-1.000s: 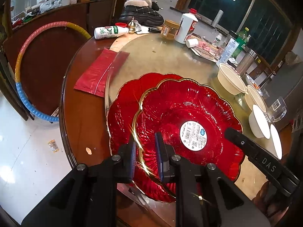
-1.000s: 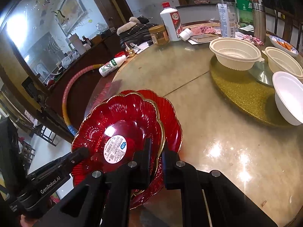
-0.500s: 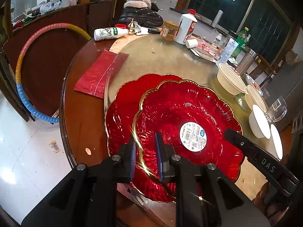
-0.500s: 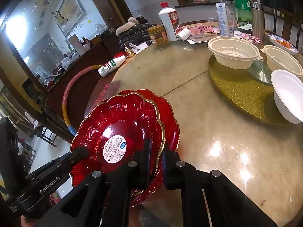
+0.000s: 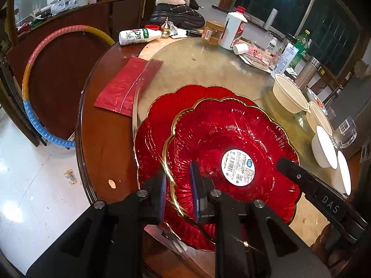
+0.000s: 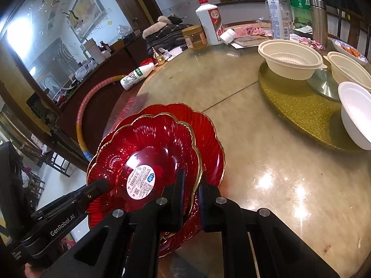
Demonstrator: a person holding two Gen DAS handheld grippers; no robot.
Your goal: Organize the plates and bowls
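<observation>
A red gold-rimmed glass plate (image 5: 231, 136) with a white barcode sticker (image 5: 238, 165) lies over a second red plate (image 5: 157, 125) on the round table. My left gripper (image 5: 178, 180) is shut on the upper plate's near-left rim. My right gripper (image 6: 192, 185) is shut on the same plate (image 6: 150, 143) at its opposite rim, above the lower plate (image 6: 208, 127). Each gripper shows in the other's view: the right one (image 5: 313, 190), the left one (image 6: 69, 206). Cream bowls (image 6: 289, 58) and a white bowl (image 6: 357, 113) stand at the right.
A red plastic bag (image 5: 127, 85) lies on the table's left part. Bottles (image 5: 234, 31), a jar (image 5: 212, 32), a lying white bottle (image 5: 139, 36) and boots (image 5: 176, 14) crowd the far edge. A hula hoop (image 5: 34, 88) leans at left. A gold turntable mat (image 6: 301, 111) holds the bowls.
The upper plate, held by both grippers, has shifted slightly toward the table edge and lower over the second plate. Both grippers stay shut on its rim.
</observation>
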